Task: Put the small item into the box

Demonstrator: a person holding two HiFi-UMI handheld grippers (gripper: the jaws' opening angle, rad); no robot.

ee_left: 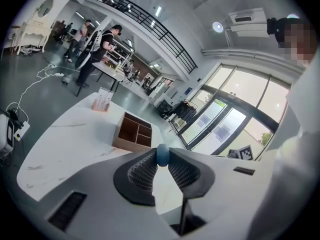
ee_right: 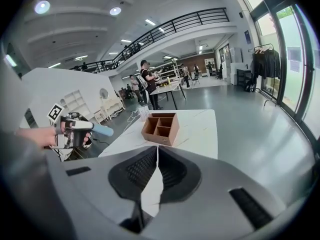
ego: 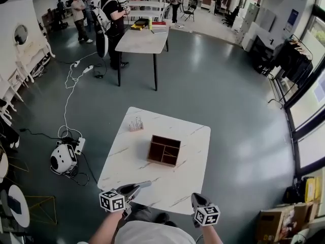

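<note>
Box (ee_left: pixel 130 145) and grippers stand well apart: the wooden box, split into open compartments, sits mid-desk (ego: pixel 127 151), and both grippers hang at the desk edge nearest the person, on the near side of the box. The left gripper (ego: pixel 143 185) has its ribbed pads pinched on the small item (ee_left: pixel 162 155), a pale blue tube-like piece. The jaws are only partly closed, stopped by its width. From the right gripper's side the item pokes out past the left tips, so its long axis seems to run along the jaws, aimed roughly at the box. The right gripper (ee_right: pixel 157 154) is closed tight, pads meeting with nothing between them, and sits a little farther from the box than the left. A small rack of tubes (ego: pixel 135 124) stands beyond the box, toward its far left. I'd judge the carry is the left hand's: forward and slightly right, until the item hangs over an open compartment.
</note>
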